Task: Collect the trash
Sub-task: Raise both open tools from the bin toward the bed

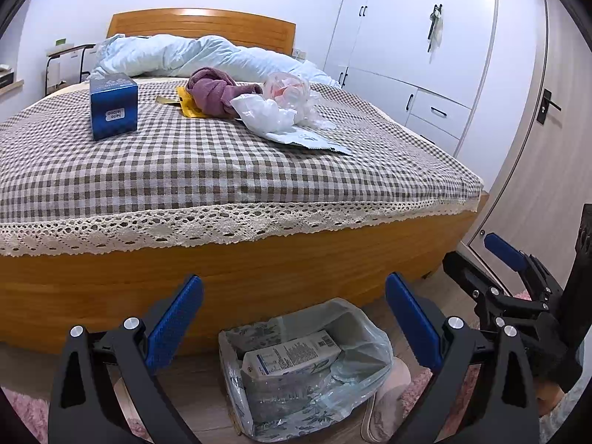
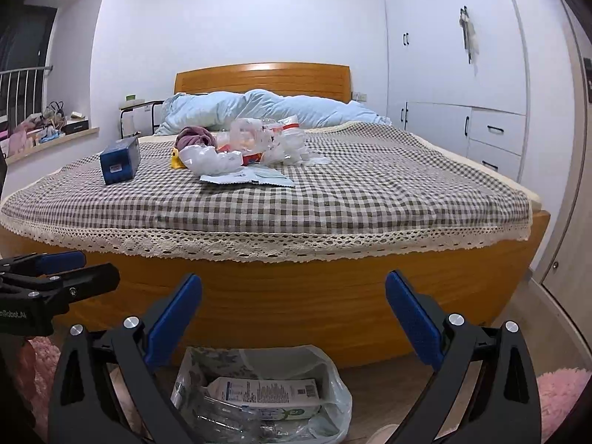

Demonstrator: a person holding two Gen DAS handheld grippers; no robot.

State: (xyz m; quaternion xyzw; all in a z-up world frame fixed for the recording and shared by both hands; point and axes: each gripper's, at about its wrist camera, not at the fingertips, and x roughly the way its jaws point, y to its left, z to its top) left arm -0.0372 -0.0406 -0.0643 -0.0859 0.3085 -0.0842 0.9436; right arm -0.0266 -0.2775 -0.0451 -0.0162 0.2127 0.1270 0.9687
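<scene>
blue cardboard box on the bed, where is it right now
The blue cardboard box stands on the checked bedspread, at the left in both views, left of the purple cloth and apart from it.

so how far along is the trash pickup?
Partly done: a carton and clear plastic already sit in the lined bin on the floor. Nothing in hand; left gripper and right gripper are both open and empty. Left on the bed: plastic bags, flat wrapper, yellow packet, maybe the blue box.
</scene>
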